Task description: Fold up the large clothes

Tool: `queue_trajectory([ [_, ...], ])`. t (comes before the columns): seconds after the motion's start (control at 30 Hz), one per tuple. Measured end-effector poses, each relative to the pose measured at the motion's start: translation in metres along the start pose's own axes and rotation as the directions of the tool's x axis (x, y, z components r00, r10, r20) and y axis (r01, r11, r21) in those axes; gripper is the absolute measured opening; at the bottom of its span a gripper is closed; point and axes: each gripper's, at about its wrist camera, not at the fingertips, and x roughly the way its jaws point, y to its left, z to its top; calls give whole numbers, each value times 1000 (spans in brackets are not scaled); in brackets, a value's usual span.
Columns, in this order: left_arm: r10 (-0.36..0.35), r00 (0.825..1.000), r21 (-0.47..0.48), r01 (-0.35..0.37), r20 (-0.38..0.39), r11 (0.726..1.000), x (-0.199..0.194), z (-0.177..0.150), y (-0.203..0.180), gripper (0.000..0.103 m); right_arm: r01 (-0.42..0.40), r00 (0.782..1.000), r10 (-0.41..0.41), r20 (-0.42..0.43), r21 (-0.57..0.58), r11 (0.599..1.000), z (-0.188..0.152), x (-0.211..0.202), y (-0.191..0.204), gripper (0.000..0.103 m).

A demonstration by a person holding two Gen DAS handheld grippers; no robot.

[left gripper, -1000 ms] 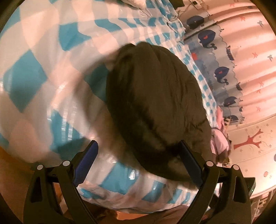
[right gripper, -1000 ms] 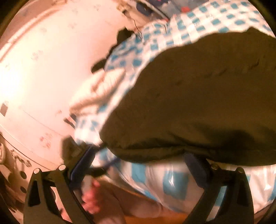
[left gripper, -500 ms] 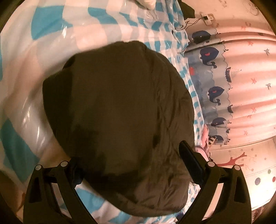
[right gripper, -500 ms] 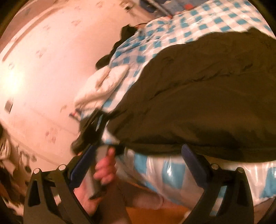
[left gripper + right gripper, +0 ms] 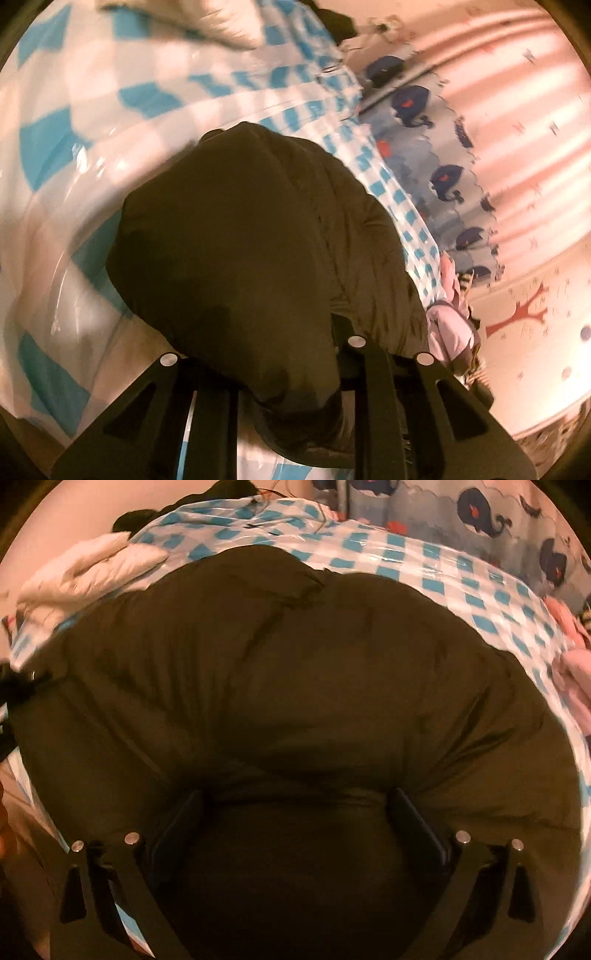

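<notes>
A large dark olive padded jacket (image 5: 251, 236) lies on a bed with a blue-and-white checked cover (image 5: 88, 122). It fills most of the right wrist view (image 5: 295, 686). My left gripper (image 5: 280, 354) has closed on a fold of the jacket near its edge; the fabric bunches between and over the fingers. My right gripper (image 5: 295, 812) is open, its two fingers (image 5: 417, 823) spread wide and pressed onto the jacket's near edge, with fabric bulging between them.
A white padded garment (image 5: 85, 568) lies at the head of the bed. Pink clothes (image 5: 448, 325) sit at the bed's far side (image 5: 576, 672). A whale-print curtain (image 5: 443, 173) hangs behind the bed. Black cloth (image 5: 155, 513) lies at the far corner.
My left gripper's fingers have come together on the jacket's fold. My right gripper has moved forward from the bed's edge onto the jacket, still open.
</notes>
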Motion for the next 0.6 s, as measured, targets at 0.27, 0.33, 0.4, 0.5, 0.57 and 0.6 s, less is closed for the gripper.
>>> queue_trajectory([
  [0.27, -27, 999, -158, 22, -34, 987, 10, -2, 44, 56, 77, 974, -80, 210, 24, 997, 64, -36, -18, 97],
  [0.33, -27, 999, -216, 20, -29, 976, 16, -2, 52, 64, 141, 974, -140, 177, 9, 990, 83, -10, -20, 97],
  [0.4, -28, 999, -240, 20, -30, 971, 22, 1, 54, 68, 175, 980, -172, 98, -20, 984, 91, 25, -25, 97],
  [0.5, -20, 999, -211, 11, -43, 977, 32, 7, 42, 73, 173, 984, -172, 40, -46, 984, 82, 58, -28, 97],
  [0.57, -11, 999, -165, 4, -44, 986, 36, 12, 32, 45, 145, 989, -145, 30, -30, 989, 85, 52, -35, 97],
  [0.6, -15, 999, -137, 10, -40, 990, 36, 14, 27, 38, 135, 990, -134, 55, -14, 991, 84, 42, -37, 97],
])
